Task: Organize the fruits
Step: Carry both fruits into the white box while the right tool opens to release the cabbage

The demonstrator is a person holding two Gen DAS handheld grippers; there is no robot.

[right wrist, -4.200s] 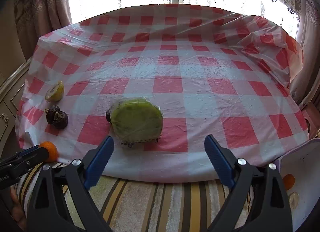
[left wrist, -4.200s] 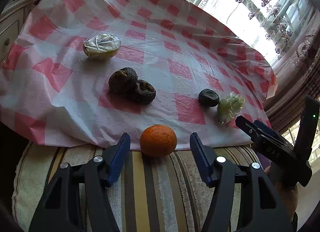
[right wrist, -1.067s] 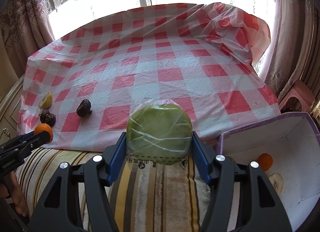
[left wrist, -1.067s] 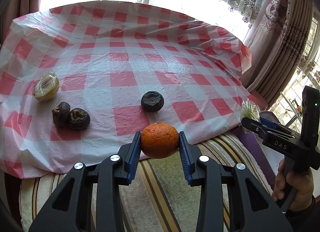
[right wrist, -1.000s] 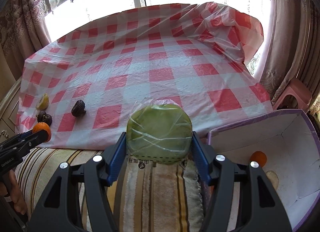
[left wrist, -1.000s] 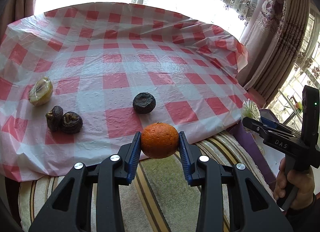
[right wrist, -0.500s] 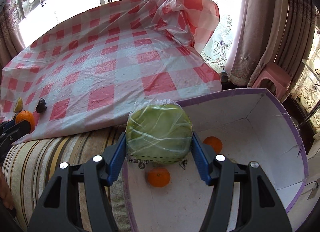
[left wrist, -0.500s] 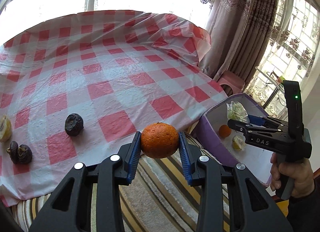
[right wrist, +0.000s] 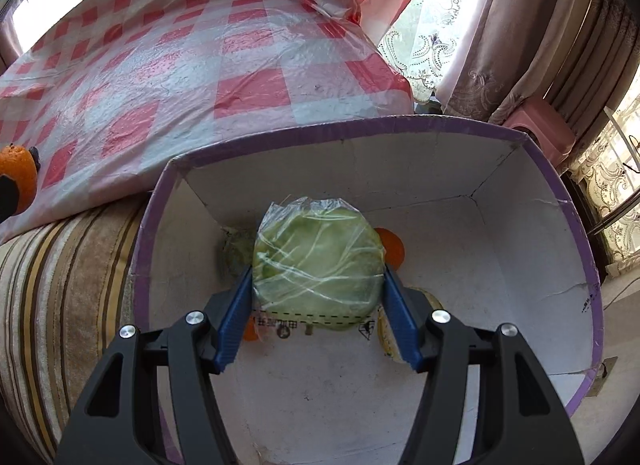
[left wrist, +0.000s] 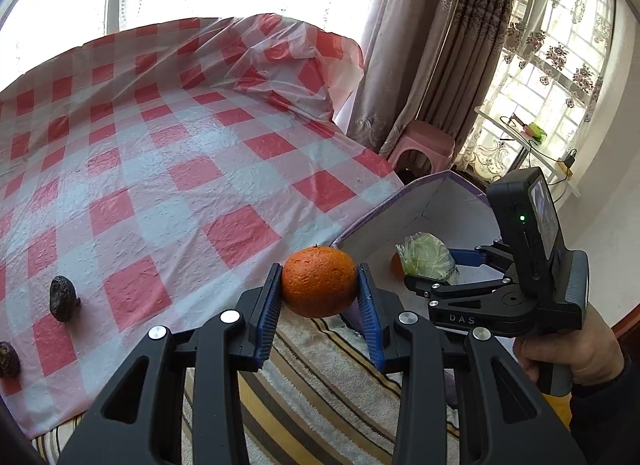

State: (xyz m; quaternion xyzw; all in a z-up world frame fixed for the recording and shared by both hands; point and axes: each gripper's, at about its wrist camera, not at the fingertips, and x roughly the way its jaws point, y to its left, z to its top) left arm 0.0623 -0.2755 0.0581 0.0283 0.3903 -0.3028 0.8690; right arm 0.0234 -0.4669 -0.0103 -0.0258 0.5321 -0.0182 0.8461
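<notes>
My left gripper [left wrist: 319,297] is shut on an orange [left wrist: 319,281] and holds it in the air over the striped seat edge, just left of the purple-rimmed box [left wrist: 420,193]. My right gripper [right wrist: 318,307] is shut on a plastic-wrapped green fruit [right wrist: 318,263] and holds it inside the box [right wrist: 360,125], above its white floor. In the left wrist view the right gripper [left wrist: 430,269] and its green fruit [left wrist: 425,255] show over the box. Oranges [right wrist: 390,245] and pale fruits [right wrist: 390,329] lie in the box, partly hidden.
Two dark wrinkled fruits [left wrist: 62,297] [left wrist: 8,359] lie on the red-checked tablecloth [left wrist: 180,169] at the left. A striped cushion [right wrist: 60,285] runs along the table's near edge. A pink stool [left wrist: 426,141] and curtains [left wrist: 440,45] stand beyond the box.
Both grippers have swung right with their fruits. The right gripper has moved from above the box rim down into the box. The left gripper has come closer to the box.
</notes>
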